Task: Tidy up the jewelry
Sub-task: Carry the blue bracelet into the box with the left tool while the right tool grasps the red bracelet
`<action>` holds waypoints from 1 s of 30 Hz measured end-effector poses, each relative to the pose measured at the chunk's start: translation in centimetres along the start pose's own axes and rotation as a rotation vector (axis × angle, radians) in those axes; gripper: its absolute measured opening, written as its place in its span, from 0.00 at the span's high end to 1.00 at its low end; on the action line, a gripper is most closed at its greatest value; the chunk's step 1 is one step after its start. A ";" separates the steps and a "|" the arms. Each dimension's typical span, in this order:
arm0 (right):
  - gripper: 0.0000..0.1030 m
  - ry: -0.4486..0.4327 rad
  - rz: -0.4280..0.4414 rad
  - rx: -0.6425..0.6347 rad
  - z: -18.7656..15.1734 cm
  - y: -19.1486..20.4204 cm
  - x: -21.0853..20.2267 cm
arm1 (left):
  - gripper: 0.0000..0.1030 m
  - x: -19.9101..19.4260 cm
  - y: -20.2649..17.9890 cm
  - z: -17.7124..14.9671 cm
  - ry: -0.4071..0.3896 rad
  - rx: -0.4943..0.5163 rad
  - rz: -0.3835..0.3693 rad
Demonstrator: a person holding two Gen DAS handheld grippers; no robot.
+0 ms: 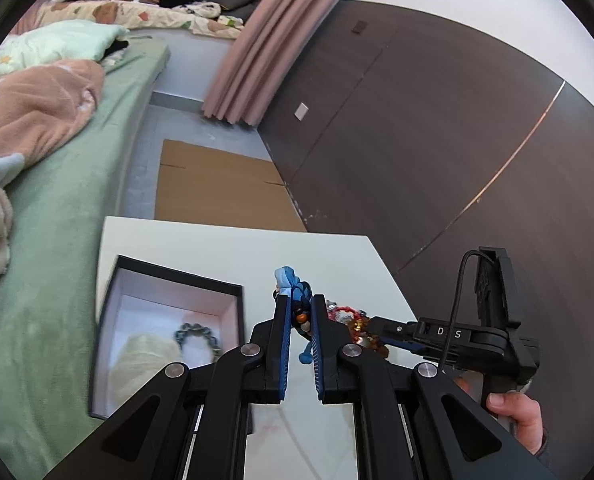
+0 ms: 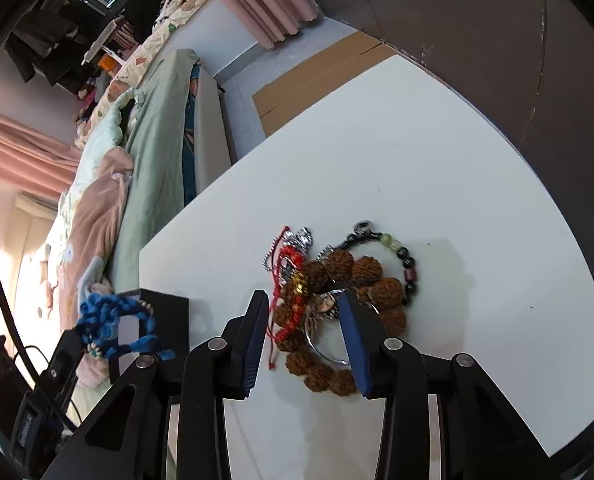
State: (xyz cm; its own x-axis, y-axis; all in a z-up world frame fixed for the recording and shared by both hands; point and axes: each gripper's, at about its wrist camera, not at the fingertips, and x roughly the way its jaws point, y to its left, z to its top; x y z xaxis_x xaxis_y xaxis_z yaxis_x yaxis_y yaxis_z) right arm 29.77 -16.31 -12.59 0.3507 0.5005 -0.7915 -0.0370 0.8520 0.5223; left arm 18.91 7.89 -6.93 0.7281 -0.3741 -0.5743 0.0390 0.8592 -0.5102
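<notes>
My left gripper (image 1: 300, 298) is shut on a blue braided bracelet (image 1: 295, 292) with small beads and holds it above the white table (image 1: 225, 248), right of an open black box (image 1: 169, 320). The box holds a grey bead bracelet (image 1: 197, 338) and a pale pouch (image 1: 145, 364). In the right wrist view the blue bracelet (image 2: 113, 324) hangs from the left gripper by the box (image 2: 165, 320). My right gripper (image 2: 303, 300) is open over a jewelry pile: a brown seed-bead bracelet (image 2: 337, 280), a red cord bracelet (image 2: 289, 292), a silver ring (image 2: 321, 344) and a dark bead bracelet (image 2: 401, 256).
A bed with a green sheet (image 1: 65, 216) and pink blanket (image 1: 29, 112) lies left of the table. Flattened cardboard (image 1: 217, 188) lies on the floor beyond the table. A dark wood wall (image 1: 417, 140) stands right, with pink curtains (image 1: 265, 40). The table's far edge (image 2: 417, 64) is near the wall.
</notes>
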 end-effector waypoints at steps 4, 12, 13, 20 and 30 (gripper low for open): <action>0.66 -0.002 -0.026 0.000 0.3 0.4 1.0 | 0.91 -0.5 1.0 0.1 -0.006 -0.012 0.004; 0.68 -0.024 -0.109 -0.023 0.4 1.6 1.8 | 0.91 -0.8 2.1 0.1 -0.004 -0.028 0.015; 0.69 -0.025 -0.123 -0.031 0.4 1.8 1.8 | 0.91 -0.8 2.2 0.1 -0.003 -0.029 0.018; 0.88 -0.011 -0.188 -0.042 0.4 1.9 2.1 | 0.91 -1.3 2.5 0.4 -0.005 -0.031 0.041; 0.91 -0.103 -0.076 -0.053 -0.5 2.9 -1.5 | 0.90 -2.5 3.6 0.9 -0.016 -0.099 0.100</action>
State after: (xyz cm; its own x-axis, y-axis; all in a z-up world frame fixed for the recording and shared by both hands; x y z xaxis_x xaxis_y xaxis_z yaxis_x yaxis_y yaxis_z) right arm 28.67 -14.57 -10.03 0.4487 0.4184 -0.7897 -0.0550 0.8949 0.4429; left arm 17.84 12.20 -6.74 0.7358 -0.2822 -0.6156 -0.1016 0.8528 -0.5123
